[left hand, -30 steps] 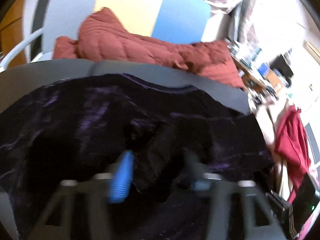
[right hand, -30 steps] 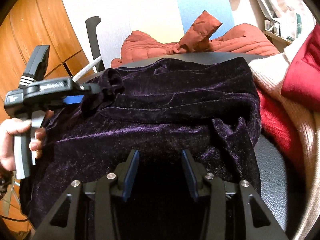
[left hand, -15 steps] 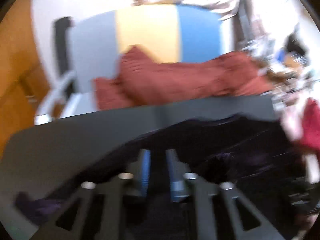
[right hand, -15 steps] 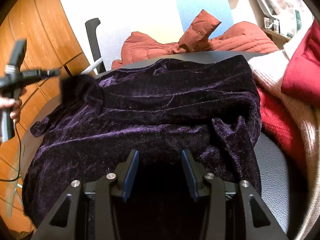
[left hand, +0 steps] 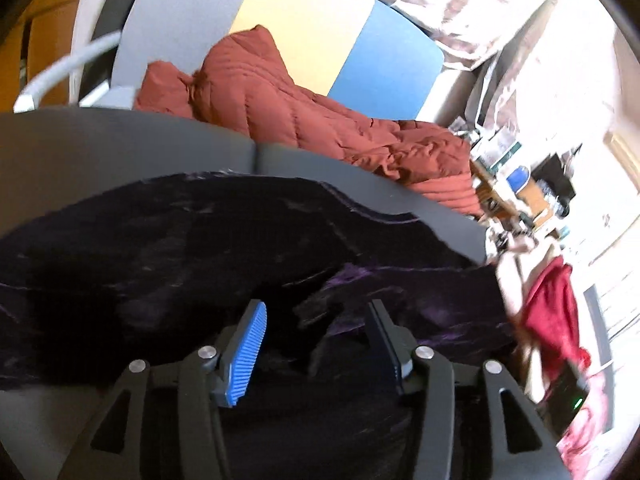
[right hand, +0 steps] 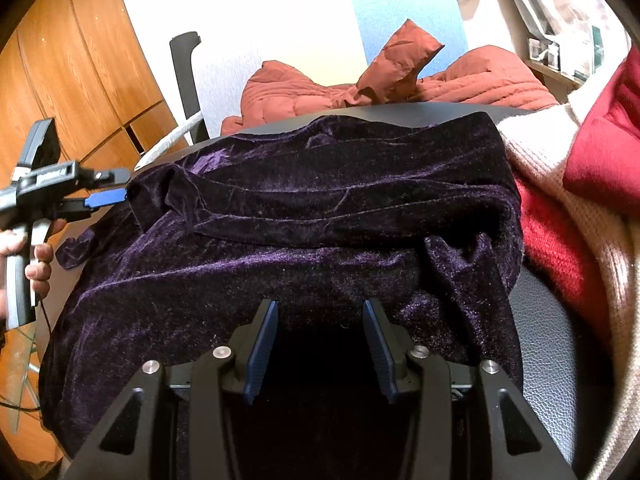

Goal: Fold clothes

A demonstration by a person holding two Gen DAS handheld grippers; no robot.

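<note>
Currently, a crumpled dark purple velvet garment [right hand: 320,232] is being arranged for folding.
Both claws, left gripper [left hand: 316,320] and right gripper [right hand: 320,320], are spread, pinching nothing; the raised fold just ahead of the left should be pinched cleanly.

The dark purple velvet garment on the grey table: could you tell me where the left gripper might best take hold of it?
Probably the bunched corner at the left end of the dark purple velvet garment, beside the left gripper. There the fabric stands up in a raised fold off the grey table, so open jaws coming in level from the left could close around it without scraping the surface.
</note>
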